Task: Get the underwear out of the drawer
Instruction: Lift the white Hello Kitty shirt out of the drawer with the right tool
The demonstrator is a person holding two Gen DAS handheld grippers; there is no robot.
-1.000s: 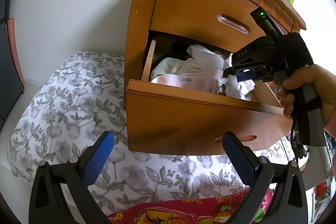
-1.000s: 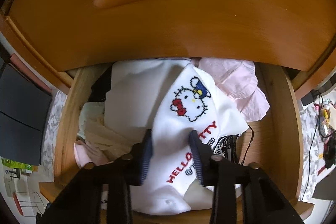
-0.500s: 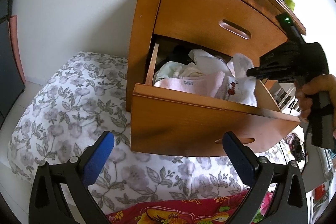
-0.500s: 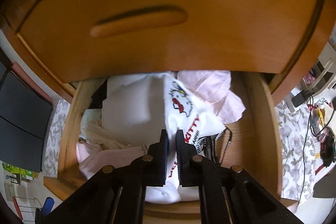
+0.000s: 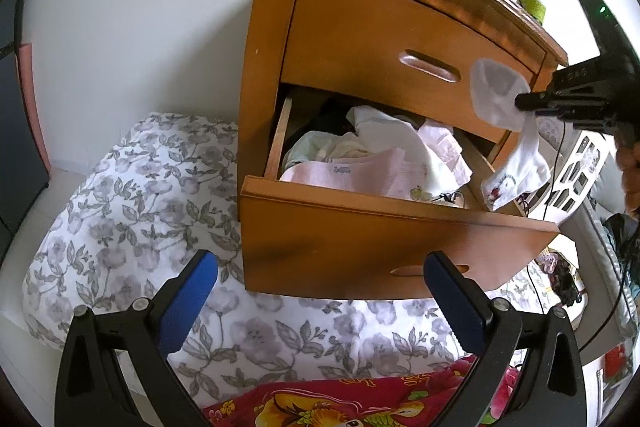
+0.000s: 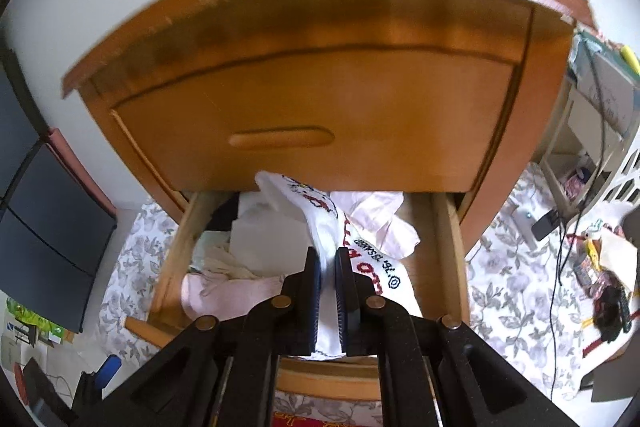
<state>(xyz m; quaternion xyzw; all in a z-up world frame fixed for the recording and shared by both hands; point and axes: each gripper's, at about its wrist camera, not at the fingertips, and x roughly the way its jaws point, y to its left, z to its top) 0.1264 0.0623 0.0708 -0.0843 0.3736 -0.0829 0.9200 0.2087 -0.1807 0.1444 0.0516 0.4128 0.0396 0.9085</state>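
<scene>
Underwear (image 5: 504,139) is what I'm after, and the white printed piece I've got is already up out of the drawer (image 5: 384,243). In the left wrist view it hangs from my right tool (image 5: 524,102) above the drawer's right front corner, in front of the closed upper drawer (image 5: 384,43), its lower end dangling just past the right side wall. In the right wrist view the right tool (image 6: 329,291) has its blue pads pressed together on a fold of the white cloth, with the red and black lettering trailing back toward the pile.

My left tool (image 5: 320,303) is spread wide, holding nothing, hovering over the floral bedding (image 5: 132,227) in front of the drawer's front panel.

As I judge it, the main step is mostly done: the drawer stands open, the garment is pinched and lifted free of the other clothes (image 5: 360,159), which lie heaped across the drawer from its left wall to the middle. What I think is left is carrying the piece clear of the nightstand (image 5: 272,27) and setting it down somewhere. The trailing end hangs close to the drawer's right wall, so I'd watch that it doesn't snag there or drag another item along.
</scene>
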